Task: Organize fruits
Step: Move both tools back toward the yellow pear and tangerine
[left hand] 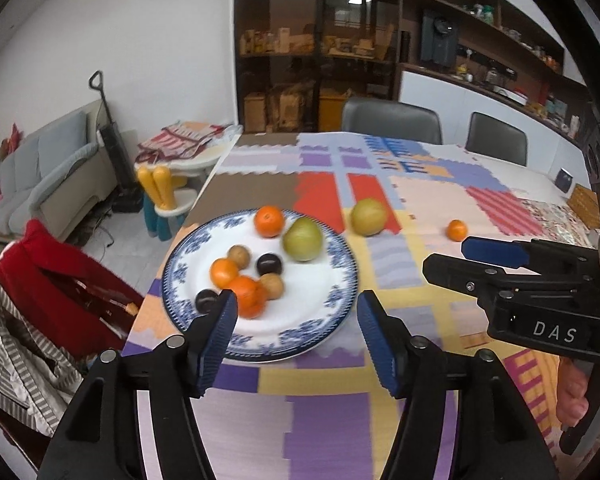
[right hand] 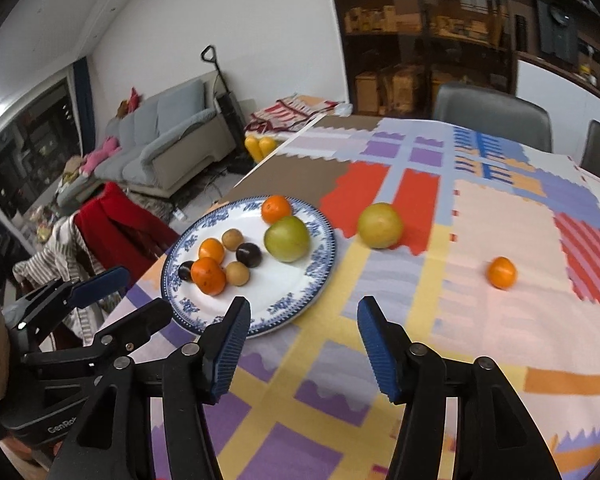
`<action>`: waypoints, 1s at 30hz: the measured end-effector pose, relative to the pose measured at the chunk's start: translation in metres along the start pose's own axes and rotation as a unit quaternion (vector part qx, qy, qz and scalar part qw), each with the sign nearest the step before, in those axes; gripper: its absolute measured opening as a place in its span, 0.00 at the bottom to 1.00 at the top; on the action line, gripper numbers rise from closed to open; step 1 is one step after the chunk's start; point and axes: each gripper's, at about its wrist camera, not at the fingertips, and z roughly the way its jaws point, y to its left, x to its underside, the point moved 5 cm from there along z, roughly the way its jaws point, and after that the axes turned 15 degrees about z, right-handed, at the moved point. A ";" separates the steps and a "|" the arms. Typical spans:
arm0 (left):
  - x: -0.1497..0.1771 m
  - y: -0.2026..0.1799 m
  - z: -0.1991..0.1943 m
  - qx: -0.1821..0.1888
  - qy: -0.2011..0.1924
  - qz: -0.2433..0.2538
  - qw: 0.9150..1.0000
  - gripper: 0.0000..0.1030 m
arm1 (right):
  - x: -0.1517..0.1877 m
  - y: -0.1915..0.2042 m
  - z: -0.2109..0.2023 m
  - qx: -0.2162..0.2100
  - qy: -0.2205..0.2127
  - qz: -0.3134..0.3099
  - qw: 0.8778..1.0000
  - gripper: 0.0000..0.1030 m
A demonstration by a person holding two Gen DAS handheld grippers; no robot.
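with both the left gripper (left hand: 296,324) and right gripper (right hand: 302,334) gaping and empty, i'd reach the right one squarely over the green apple (right hand: 380,225) lying off the plate (right hand: 300,300), beside its rim

The plate (right hand: 324,256) looks like glazed ceramic, glossy white with a blue printed rim. The tablecloth (right hand: 500,320) is matt woven cloth in coloured patches. Both grippers are matt black plastic with ribbed blue pads (left hand: 224,332) and shiny metal pins.
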 end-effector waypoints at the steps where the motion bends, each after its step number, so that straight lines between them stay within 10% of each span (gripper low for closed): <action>1: -0.002 -0.003 -0.002 0.001 -0.002 0.003 1.000 0.62 | 0.000 -0.003 -0.004 0.002 -0.002 0.003 1.000 0.55; 30: -0.079 -0.060 0.043 0.053 0.004 0.077 0.996 0.69 | -0.047 -0.105 -0.055 0.138 -0.063 0.078 0.985 0.64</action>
